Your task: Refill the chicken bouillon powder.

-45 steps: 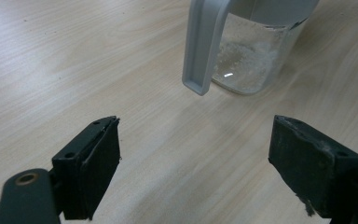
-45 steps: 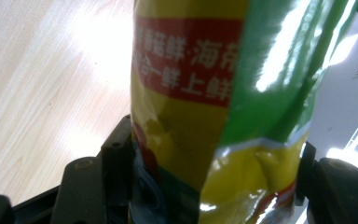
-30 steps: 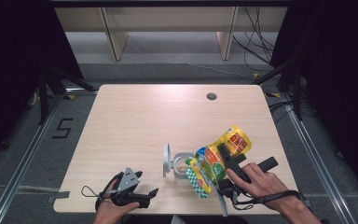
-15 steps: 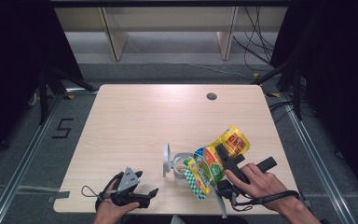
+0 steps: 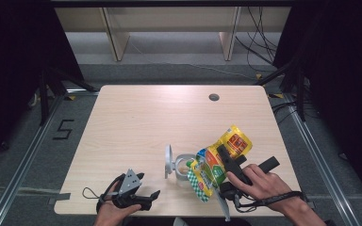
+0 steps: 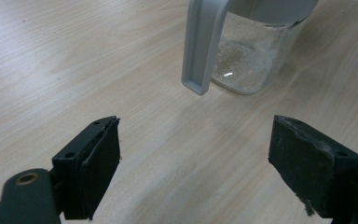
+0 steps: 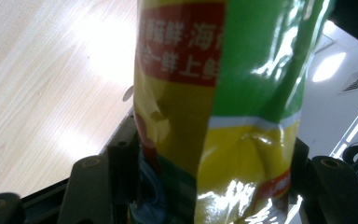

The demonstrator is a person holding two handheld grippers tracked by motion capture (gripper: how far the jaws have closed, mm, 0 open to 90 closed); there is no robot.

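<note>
A clear plastic container [image 5: 185, 168] stands upright on the pale wood-grain worktop [image 5: 141, 122] near its front edge, with a grey rim and a grey hinged lid [image 5: 168, 161] flipped up on edge at its left side. In the left gripper view its see-through wall shows a thin layer of whitish, grainy powder [image 6: 249, 63] on the bottom, and the lid's flat grey edge hangs down in front of it. Just to the right of the container, the right tongs [image 5: 224, 162] pinch a glossy snack bag [image 5: 217, 160] printed in yellow, green and red, with a green-and-white chequered band at its lower end; the bag lies tilted, its lower end at the container's rim and its yellow end pointing up and away to the right. In the right gripper view the crinkled, shiny foil sits squeezed between the two black jaws, with white characters on a red panel. The left tongs [image 5: 141, 197] rest low at the front left of the worktop, well apart from the container, their black rubber-faced jaws spread wide with nothing between them but bare wood. A round grommet hole [image 5: 213, 97] sits near the far edge.
</note>
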